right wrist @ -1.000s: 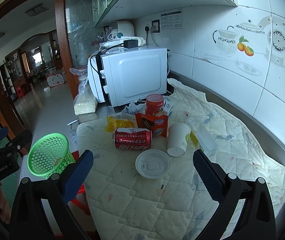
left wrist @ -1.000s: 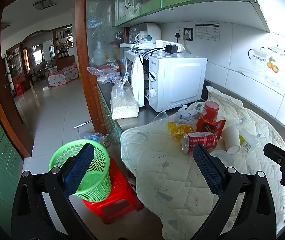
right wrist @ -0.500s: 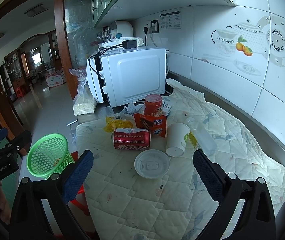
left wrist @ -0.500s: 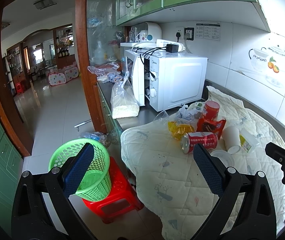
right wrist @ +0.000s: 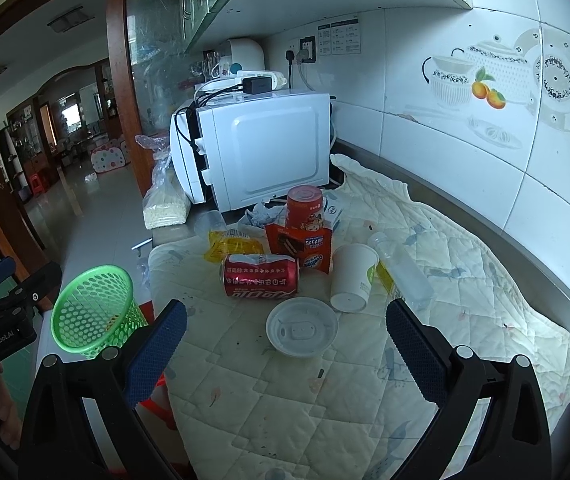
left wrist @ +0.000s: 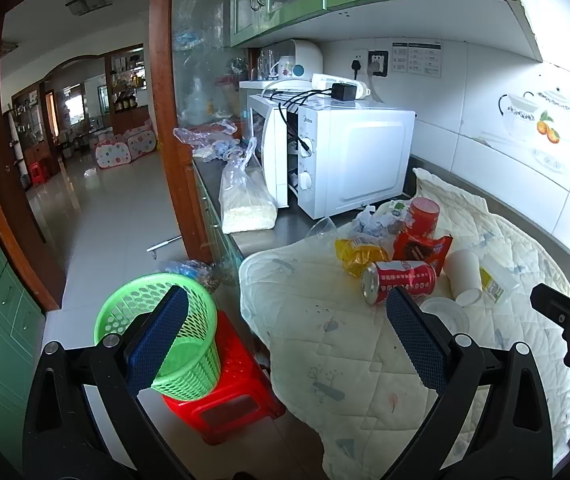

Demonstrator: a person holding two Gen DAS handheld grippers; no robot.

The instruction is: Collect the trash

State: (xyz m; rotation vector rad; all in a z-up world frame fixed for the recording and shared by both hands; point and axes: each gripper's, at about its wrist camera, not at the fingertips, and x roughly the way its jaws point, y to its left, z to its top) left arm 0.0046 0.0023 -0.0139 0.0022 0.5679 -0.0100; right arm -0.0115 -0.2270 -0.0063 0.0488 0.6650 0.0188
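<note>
Both claws still open, trash point(right wrist: 261, 276) unmoved

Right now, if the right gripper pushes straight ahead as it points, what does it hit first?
Probably the white plastic lid lying flat on the quilted cloth, centred between the open right gripper; depth is uncertain.

The right gripper point(right wrist: 286, 344) hangs wide open over a quilted cloth point(right wrist: 465, 280), a white lid point(right wrist: 301, 326) between its fingers. Beyond lie a red can point(right wrist: 261, 275) on its side, a paper cup point(right wrist: 352, 276) and a clear bottle point(right wrist: 403, 270). A green basket point(right wrist: 93, 308) stands left of the counter.
</note>
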